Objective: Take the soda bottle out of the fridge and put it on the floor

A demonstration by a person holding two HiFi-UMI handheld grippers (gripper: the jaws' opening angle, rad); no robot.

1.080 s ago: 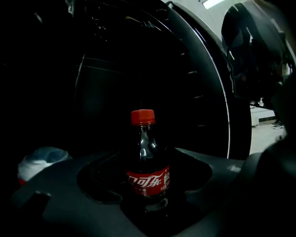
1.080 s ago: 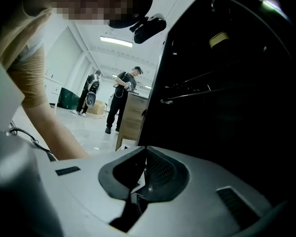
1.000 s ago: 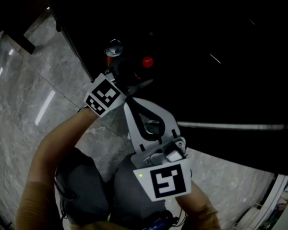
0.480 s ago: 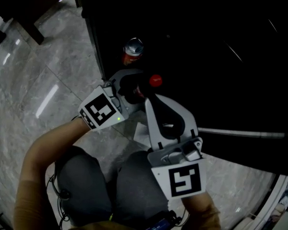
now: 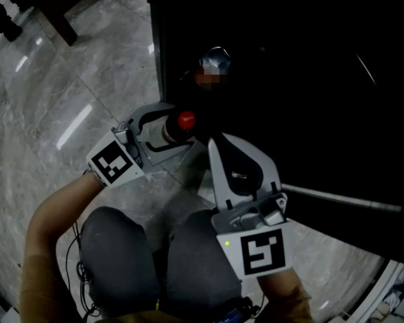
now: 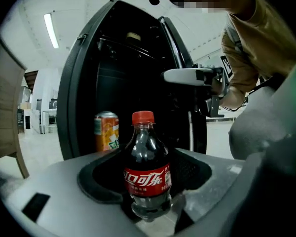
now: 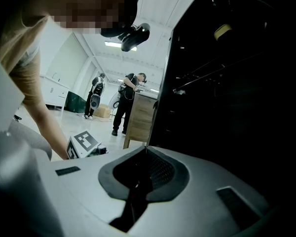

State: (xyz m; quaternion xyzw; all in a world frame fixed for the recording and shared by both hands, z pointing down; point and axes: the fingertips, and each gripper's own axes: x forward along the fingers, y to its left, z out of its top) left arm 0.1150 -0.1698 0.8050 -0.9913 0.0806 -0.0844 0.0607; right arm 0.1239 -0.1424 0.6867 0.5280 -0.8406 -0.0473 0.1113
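The soda bottle (image 6: 147, 171), dark cola with a red cap and red label, stands upright between the jaws of my left gripper (image 6: 148, 204), which is shut on its lower body. In the head view the bottle's red cap (image 5: 186, 120) sits at the edge of the black fridge (image 5: 289, 79), with the left gripper (image 5: 170, 129) around it over the grey floor tiles (image 5: 60, 99). My right gripper (image 5: 213, 141) is just right of the bottle, shut and holding nothing; its tips meet (image 7: 146, 150) in front of the dark fridge.
An orange soda can (image 6: 106, 131) stands in the fridge behind the bottle, its top showing in the head view (image 5: 215, 59). A wooden cabinet (image 7: 139, 120) stands left of the fridge. Two people (image 7: 128, 102) stand far off. My knees (image 5: 155, 261) are below the grippers.
The left gripper has drawn the bottle away from the can, out of the fridge toward the floor tiles. The right gripper stayed shut beside it.
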